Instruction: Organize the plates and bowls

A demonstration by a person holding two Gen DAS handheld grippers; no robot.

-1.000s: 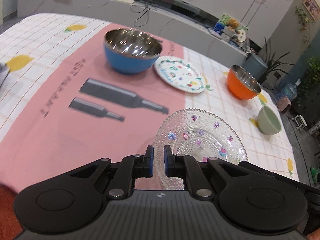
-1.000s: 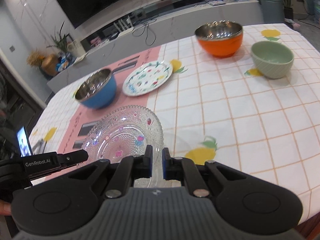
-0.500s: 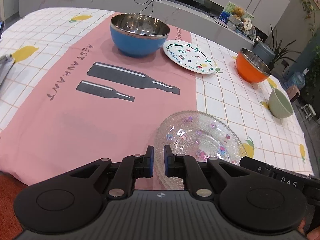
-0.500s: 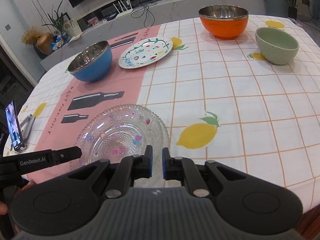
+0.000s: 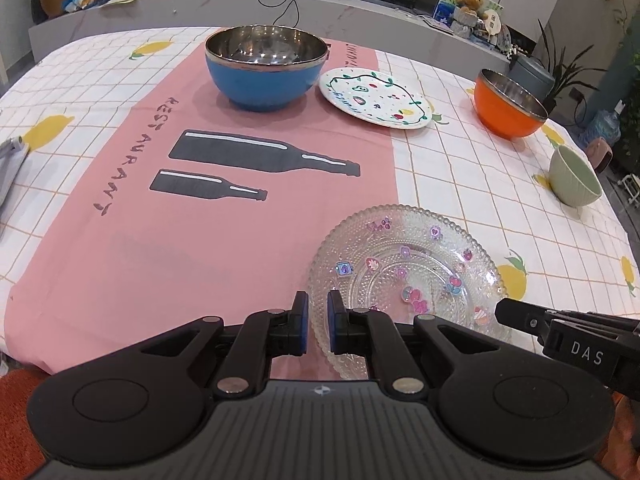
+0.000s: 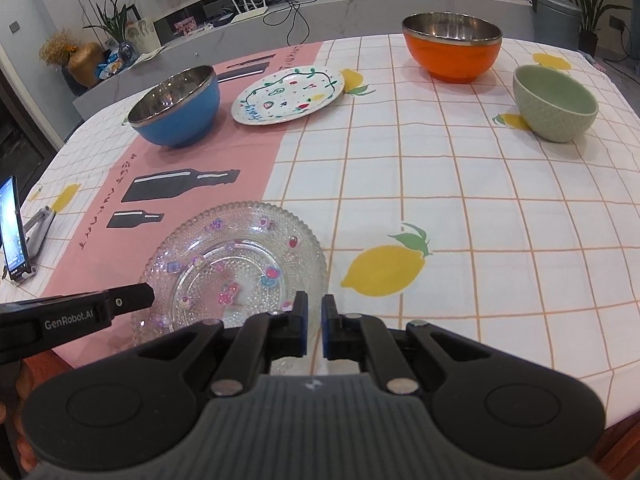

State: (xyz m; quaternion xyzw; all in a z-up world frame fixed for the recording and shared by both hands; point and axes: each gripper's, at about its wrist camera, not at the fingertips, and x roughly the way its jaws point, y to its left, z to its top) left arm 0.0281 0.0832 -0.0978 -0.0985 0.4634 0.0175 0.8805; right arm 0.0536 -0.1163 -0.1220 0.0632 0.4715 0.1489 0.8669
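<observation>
Three bowls: blue (image 6: 176, 108), orange (image 6: 452, 52), green (image 6: 554, 108); two plates: glass (image 6: 236, 264), painted (image 6: 288, 94); one phone (image 6: 14, 228).

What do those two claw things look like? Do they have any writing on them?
Both are black plastic. The left claw and right claw each have two linked arms with silver pins, round discs at the sides, a ribbed grey base and blue pads on the fingertips. White lettering runs along their sides: "GenRobot.AI" on the left one, "DAS" on the right one.

The glass plate (image 6: 236, 264) lies nearest on the table (image 6: 460, 200). Behind it sit a bowl (image 6: 176, 106) and painted plate (image 6: 288, 94) side by side; two more bowls (image 6: 452, 52) (image 6: 554, 102) stand far right.
</observation>
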